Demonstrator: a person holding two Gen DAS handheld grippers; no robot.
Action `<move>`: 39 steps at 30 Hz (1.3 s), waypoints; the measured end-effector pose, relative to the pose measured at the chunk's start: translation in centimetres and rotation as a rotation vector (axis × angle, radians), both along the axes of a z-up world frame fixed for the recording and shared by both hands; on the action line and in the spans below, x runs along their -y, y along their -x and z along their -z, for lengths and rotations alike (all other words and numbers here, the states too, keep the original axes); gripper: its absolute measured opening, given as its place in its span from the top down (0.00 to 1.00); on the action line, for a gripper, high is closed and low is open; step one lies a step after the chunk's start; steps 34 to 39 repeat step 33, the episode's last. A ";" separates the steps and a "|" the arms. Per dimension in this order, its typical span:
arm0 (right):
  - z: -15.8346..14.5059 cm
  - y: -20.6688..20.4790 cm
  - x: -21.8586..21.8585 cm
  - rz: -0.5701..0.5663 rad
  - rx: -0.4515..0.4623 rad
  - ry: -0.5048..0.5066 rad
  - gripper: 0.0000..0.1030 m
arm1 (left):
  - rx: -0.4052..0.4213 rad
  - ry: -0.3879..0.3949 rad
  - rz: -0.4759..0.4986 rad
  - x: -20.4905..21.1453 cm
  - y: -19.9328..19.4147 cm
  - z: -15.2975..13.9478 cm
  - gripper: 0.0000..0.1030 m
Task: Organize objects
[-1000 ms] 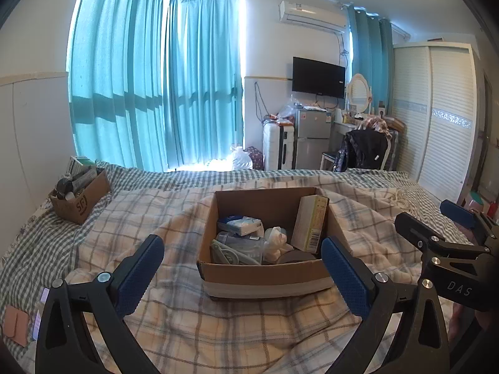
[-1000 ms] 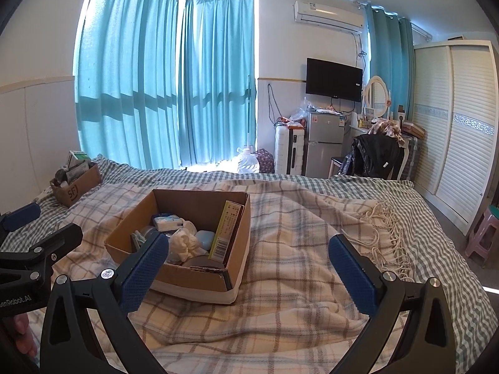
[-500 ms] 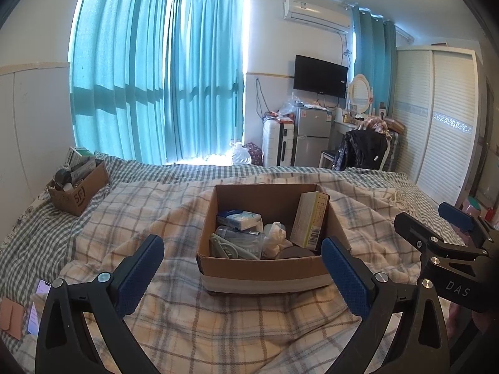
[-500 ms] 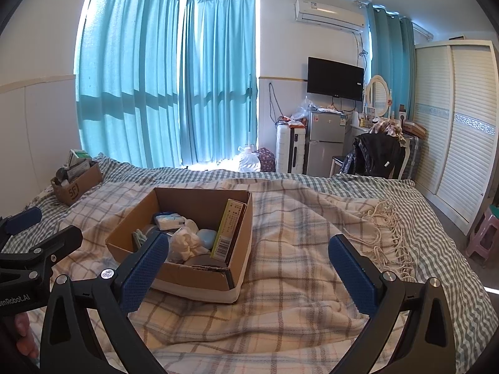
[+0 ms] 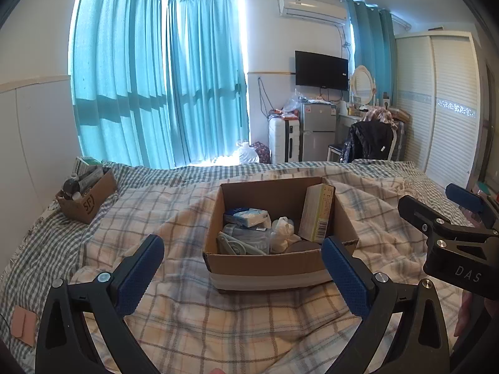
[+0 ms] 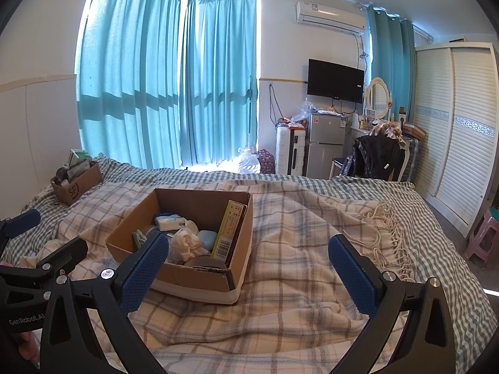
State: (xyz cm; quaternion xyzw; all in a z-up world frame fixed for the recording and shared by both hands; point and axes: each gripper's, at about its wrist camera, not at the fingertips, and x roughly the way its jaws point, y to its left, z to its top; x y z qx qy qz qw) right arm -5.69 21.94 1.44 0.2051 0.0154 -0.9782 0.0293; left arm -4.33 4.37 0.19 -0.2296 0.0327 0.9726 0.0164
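Ahead, an open cardboard box sits on the plaid blanket, holding a tall yellow carton upright against its right wall, a tissue pack and white crumpled cloth. Both the left gripper and right gripper hover with jaws spread wide and empty, near the box but apart from it. Farther left, a smaller cardboard box rests near the wall.

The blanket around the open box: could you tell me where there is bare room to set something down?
Bare blanket lies between the box and the fringe, and in front of the box. The box itself is crowded.
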 end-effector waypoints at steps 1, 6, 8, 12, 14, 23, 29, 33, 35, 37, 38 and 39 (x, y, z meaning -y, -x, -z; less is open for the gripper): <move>0.0 0.0 0.0 0.000 0.001 0.000 0.00 | 0.000 0.001 -0.001 0.0 -0.1 0.0 0.00; 0.1 0.0 0.0 -0.001 0.003 0.000 0.00 | 0.002 -0.020 -0.001 0.4 -0.1 -0.3 0.00; 0.1 0.1 0.0 -0.001 0.004 -0.001 0.00 | 0.000 -0.027 0.001 0.5 -0.1 -0.5 0.00; 0.2 0.1 -0.1 -0.001 0.007 -0.001 0.00 | 0.006 -0.050 -0.003 0.9 0.0 -0.6 0.00; 0.2 0.1 -0.1 0.000 0.008 -0.003 0.00 | 0.011 -0.064 -0.001 1.1 0.1 -0.5 0.00; 0.2 0.1 -0.1 0.000 0.005 -0.003 0.00 | 0.025 -0.054 -0.013 1.0 0.2 -0.1 0.00; 0.2 0.1 0.0 -0.005 0.006 -0.004 0.00 | 0.014 -0.041 -0.008 0.8 0.1 -0.2 0.00; 0.3 0.0 -0.1 -0.006 0.006 -0.002 0.00 | 0.010 -0.041 -0.003 0.8 0.0 -0.1 0.00; 0.3 0.0 -0.1 -0.006 0.006 -0.002 0.00 | 0.010 -0.041 -0.003 0.8 0.0 -0.1 0.00; 0.3 0.0 -0.1 -0.006 0.006 -0.002 0.00 | 0.010 -0.041 -0.003 0.8 0.0 -0.1 0.00; 0.3 0.0 -0.1 -0.006 0.006 -0.002 0.00 | 0.010 -0.041 -0.003 0.8 0.0 -0.1 0.00; 0.3 0.0 -0.1 -0.006 0.006 -0.002 0.00 | 0.010 -0.041 -0.003 0.8 0.0 -0.1 0.00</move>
